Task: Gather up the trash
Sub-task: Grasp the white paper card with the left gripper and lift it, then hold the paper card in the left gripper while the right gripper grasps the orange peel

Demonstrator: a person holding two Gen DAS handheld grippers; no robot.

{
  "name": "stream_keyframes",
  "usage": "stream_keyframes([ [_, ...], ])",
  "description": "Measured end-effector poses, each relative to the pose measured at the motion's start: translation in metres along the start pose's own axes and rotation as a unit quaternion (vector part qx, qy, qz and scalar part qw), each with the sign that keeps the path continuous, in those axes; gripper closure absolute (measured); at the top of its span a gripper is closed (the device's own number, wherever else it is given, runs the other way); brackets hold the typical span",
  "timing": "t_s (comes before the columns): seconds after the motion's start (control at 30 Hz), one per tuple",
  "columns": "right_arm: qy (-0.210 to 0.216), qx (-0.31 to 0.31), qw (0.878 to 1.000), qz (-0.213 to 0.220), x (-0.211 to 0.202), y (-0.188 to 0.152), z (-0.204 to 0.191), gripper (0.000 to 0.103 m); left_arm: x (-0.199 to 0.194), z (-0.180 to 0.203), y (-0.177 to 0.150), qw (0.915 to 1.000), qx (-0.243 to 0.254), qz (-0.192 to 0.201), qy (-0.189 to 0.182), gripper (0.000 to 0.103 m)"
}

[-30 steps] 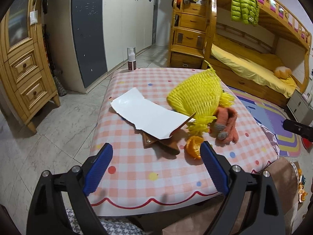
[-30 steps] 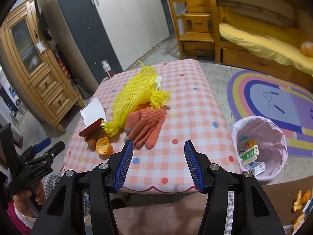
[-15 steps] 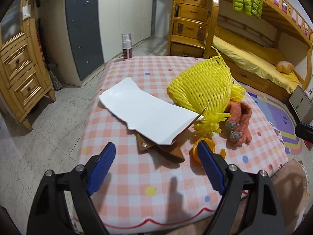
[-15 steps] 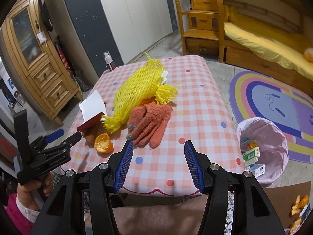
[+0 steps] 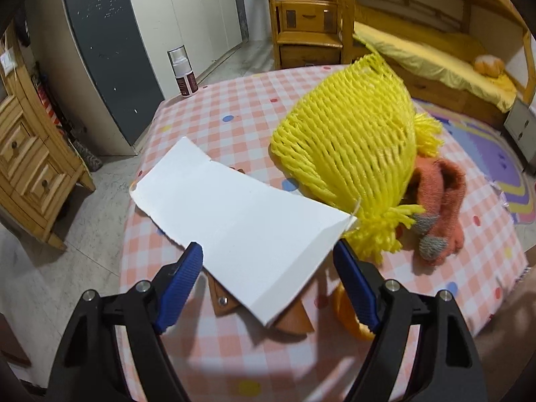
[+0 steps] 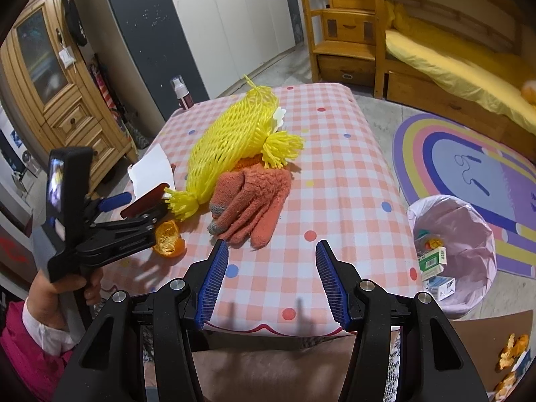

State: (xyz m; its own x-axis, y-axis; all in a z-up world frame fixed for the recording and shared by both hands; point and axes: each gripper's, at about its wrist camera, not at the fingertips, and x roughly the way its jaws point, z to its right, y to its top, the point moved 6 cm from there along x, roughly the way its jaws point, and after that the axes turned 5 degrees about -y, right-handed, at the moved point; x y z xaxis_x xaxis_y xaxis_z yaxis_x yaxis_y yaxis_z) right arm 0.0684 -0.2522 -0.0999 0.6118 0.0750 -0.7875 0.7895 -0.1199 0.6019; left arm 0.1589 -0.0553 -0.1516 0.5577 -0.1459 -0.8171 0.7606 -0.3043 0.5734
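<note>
- My left gripper: jaws wide, flanking the white folded paper sheet, frame centre.
- My right gripper: jaws wide, empty, lower centre.
- Orange peel half: left of centre, on checked tablecloth.

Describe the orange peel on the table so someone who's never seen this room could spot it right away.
Find the pink checked table, then the yellow net bag lying on it. By the bag's tasselled near end sits the orange peel, a small cupped shell; unlike the fuzzy orange gloves beside it, it is glossy and hollow.
</note>
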Motion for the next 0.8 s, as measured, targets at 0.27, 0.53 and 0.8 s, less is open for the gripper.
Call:
stream_keyframes([
  [0.27,-0.003,-0.011,1.000,0.003,-0.002,-0.002,-0.002,0.047,-0.003,-0.001,0.001,0.9999,0.009,0.005,-0.004,0.057],
  [0.53,0.003,-0.030,0.999,0.010,-0.007,-0.005,-0.013,0.047,-0.042,-0.012,0.008,0.9979,0.030,0.056,-0.006,0.098],
  [0.8,0.011,-0.026,1.000,0.013,-0.008,-0.006,-0.015,0.047,-0.124,-0.020,0.045,0.9794,-0.003,0.185,-0.081,0.100],
])
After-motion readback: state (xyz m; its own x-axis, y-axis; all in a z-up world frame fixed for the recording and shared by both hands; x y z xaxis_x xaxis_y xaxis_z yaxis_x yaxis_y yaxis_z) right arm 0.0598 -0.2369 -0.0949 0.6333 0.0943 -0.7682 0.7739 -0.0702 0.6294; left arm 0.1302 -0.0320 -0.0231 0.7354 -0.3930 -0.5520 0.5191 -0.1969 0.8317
